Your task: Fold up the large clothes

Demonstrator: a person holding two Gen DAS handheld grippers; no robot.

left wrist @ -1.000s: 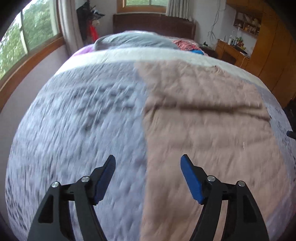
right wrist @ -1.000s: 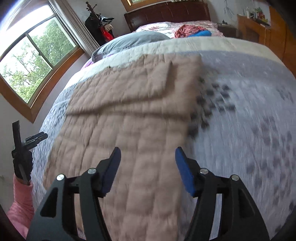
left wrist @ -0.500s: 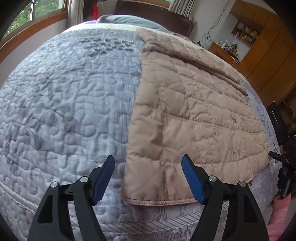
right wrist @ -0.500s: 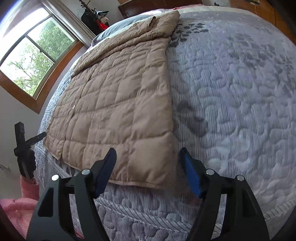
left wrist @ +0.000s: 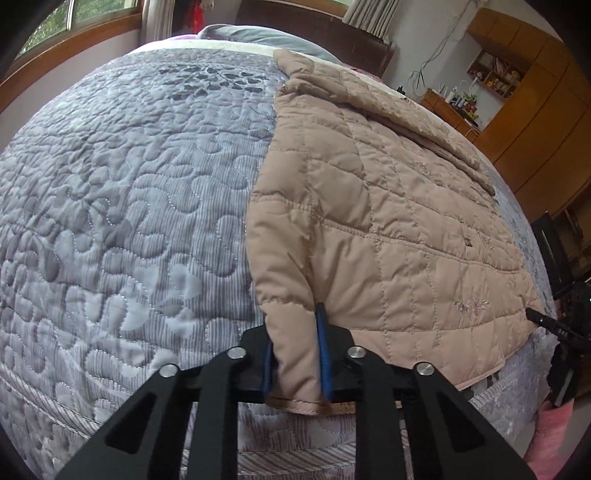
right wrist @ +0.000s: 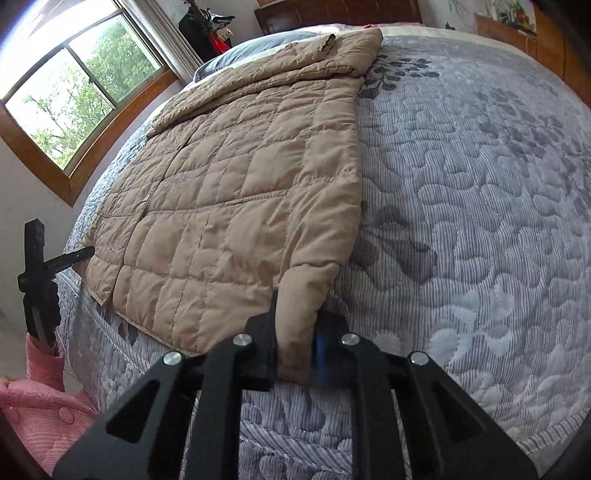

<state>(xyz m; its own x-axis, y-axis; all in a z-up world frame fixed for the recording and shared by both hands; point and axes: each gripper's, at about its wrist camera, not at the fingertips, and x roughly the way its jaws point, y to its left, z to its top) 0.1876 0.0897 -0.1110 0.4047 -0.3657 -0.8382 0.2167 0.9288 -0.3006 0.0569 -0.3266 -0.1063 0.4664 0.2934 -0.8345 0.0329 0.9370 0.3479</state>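
A tan quilted coat (left wrist: 388, 206) lies flat on the bed, hem toward me, collar end far away; it also shows in the right wrist view (right wrist: 251, 184). My left gripper (left wrist: 295, 350) is shut on the coat's near left hem corner, fabric bunched between the blue pads. My right gripper (right wrist: 295, 339) is shut on the near right hem corner at the bed's edge. Each gripper shows at the far side of the other's view, the right one (left wrist: 565, 332) and the left one (right wrist: 37, 273).
The bed has a grey-blue quilted cover (left wrist: 129, 206) with leaf patterns. A window (right wrist: 74, 92) is on the left wall, wooden cabinets (left wrist: 535, 110) on the right. A dark headboard (left wrist: 314, 26) and pillows stand at the far end. A pink sleeve (right wrist: 33, 398) is at lower left.
Both grippers moved down to the coat's near hem and closed on its corners; they were open above the bed before.
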